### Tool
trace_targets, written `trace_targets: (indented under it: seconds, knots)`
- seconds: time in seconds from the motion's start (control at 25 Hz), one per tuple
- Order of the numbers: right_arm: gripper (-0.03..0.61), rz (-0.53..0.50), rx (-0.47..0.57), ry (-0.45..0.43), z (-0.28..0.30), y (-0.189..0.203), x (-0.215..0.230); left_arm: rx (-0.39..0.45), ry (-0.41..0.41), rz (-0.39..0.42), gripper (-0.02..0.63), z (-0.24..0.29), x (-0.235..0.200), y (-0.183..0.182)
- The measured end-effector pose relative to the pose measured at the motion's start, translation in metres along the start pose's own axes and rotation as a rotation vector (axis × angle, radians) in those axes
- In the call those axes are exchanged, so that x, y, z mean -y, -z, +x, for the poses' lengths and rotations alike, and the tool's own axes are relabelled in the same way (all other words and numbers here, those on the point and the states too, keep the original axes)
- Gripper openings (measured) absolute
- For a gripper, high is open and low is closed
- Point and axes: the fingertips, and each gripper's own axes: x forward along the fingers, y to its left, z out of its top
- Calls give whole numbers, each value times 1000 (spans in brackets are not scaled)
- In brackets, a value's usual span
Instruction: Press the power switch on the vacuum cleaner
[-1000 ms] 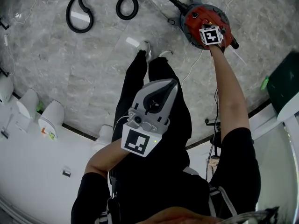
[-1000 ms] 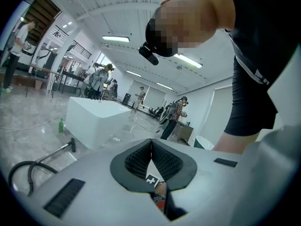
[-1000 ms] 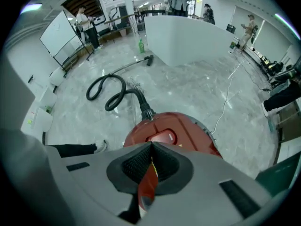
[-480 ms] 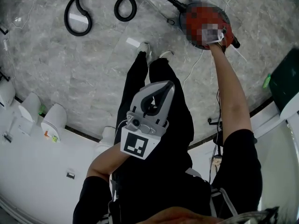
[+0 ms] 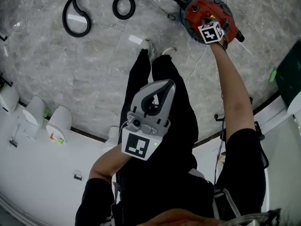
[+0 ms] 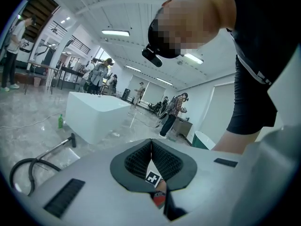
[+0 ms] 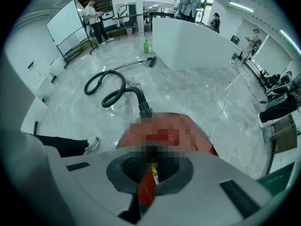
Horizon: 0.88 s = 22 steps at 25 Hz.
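1. The left gripper is held close to the body, above the legs. Its fingers are pressed together at the tips, and nothing is pinched between them.
2. The shoes are planted on the marble floor, just past the left gripper.
3. The right gripper is held out at arm's length and set down over the top of the red vacuum. Its fingers are drawn together toward the tips, with nothing gripped. The tips are covered by a blurred patch, so contact with the switch cannot be made out.
4. The vacuum is stood on the floor beyond the shoes, to the right.
5. A black hose is led off the vacuum's far side and laid in two loops to the left.
6. Farther off, a white counter is seen, with a green bottle on the floor just beside it.
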Motion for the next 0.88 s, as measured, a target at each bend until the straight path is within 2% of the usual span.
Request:
trace_targets:
  seconds: [0.2,0.44,0.6,0.88]
  knots:
    - [20,-31,-22,-56,-2,-2,-1,11,-10,22,20,-2,-1,-4]
    - [18,61,0,-70,-3,0,0,23,1,39,20,-9,3,-12]
    - [18,97,10,-57,-8,2,1,21,20,59,20,-15,2,-14]
    - [18,160,110,-12,-50,-11,-7,22,47,51,20,-30,13,-24]
